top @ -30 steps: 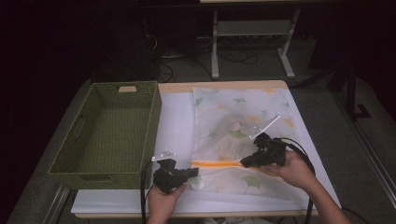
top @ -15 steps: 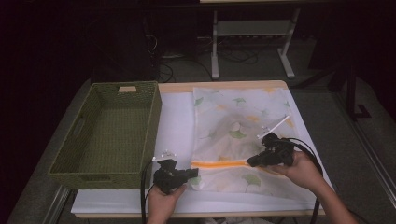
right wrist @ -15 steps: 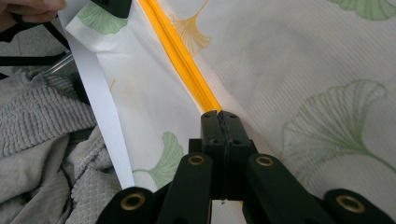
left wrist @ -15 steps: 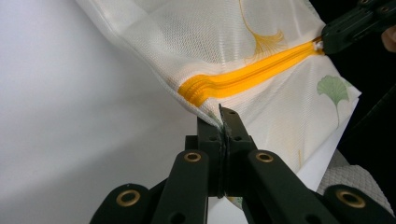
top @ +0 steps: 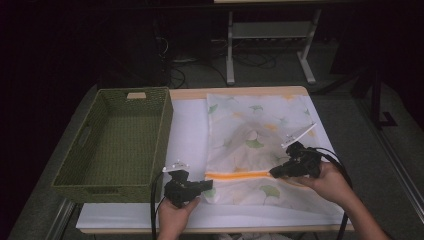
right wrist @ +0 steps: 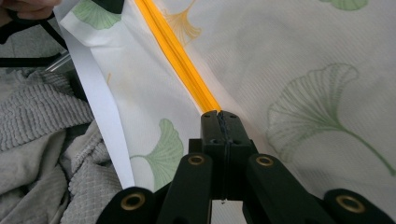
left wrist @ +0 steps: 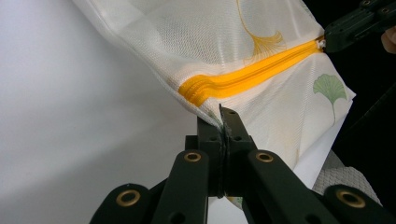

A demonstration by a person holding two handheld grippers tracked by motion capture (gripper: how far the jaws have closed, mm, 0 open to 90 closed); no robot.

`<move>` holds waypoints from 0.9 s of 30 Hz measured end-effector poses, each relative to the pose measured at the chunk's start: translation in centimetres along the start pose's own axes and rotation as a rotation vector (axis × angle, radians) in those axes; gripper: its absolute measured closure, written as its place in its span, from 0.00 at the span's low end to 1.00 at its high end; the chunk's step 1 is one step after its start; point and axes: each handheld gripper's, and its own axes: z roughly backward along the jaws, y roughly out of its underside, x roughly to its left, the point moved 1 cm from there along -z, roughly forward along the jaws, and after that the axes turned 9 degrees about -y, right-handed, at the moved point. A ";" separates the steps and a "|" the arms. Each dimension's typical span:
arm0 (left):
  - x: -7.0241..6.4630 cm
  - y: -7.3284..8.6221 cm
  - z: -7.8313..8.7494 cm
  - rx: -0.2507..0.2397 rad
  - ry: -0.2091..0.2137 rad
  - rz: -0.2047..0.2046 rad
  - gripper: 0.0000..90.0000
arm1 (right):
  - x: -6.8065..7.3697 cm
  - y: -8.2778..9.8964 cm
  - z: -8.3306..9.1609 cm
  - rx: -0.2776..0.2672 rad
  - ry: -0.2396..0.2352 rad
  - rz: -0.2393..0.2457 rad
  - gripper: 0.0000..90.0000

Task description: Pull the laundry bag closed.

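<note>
High view: we log one mesh laundry bag (top: pixel 255 140) flat on the tabletop, its orange zipper (top: pixel 240 175) running between our two grippers. We judge the zip mostly travelled, a short stretch remaining. Left gripper (top: pixel 207 186): jaws clamped on the bag's corner. Right gripper (top: pixel 274 173): jaws pinched shut at the zipper's end, apparently on the pull.

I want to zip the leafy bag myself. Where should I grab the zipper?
Pinch the small puller at the right end of the orange zipper, coming from the bag's right, as the right gripper does. The left gripper clamps the bag's left corner, keeping the zipper straight.
</note>
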 end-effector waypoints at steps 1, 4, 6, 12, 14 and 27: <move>0.0 0.0 0.0 0.001 0.000 -0.002 0.99 | 0.0 0.1 0.1 0.001 0.002 -0.004 1.00; 0.0 0.0 0.0 0.002 -0.002 -0.007 0.99 | -0.2 0.4 0.5 -0.002 0.006 -0.010 1.00; 0.0 0.0 0.0 0.004 -0.007 -0.010 0.99 | -0.3 0.6 0.8 -0.006 0.010 -0.014 1.00; -0.1 0.1 -0.1 0.007 -0.002 -0.020 0.99 | -0.4 1.3 1.5 -0.015 0.019 -0.023 1.00; -0.2 0.0 0.0 0.008 -0.006 -0.025 0.99 | -0.5 1.5 1.7 -0.012 0.020 -0.024 1.00; -0.2 0.0 0.0 0.013 -0.002 -0.026 0.99 | -1.4 2.6 2.5 -0.015 0.024 -0.052 1.00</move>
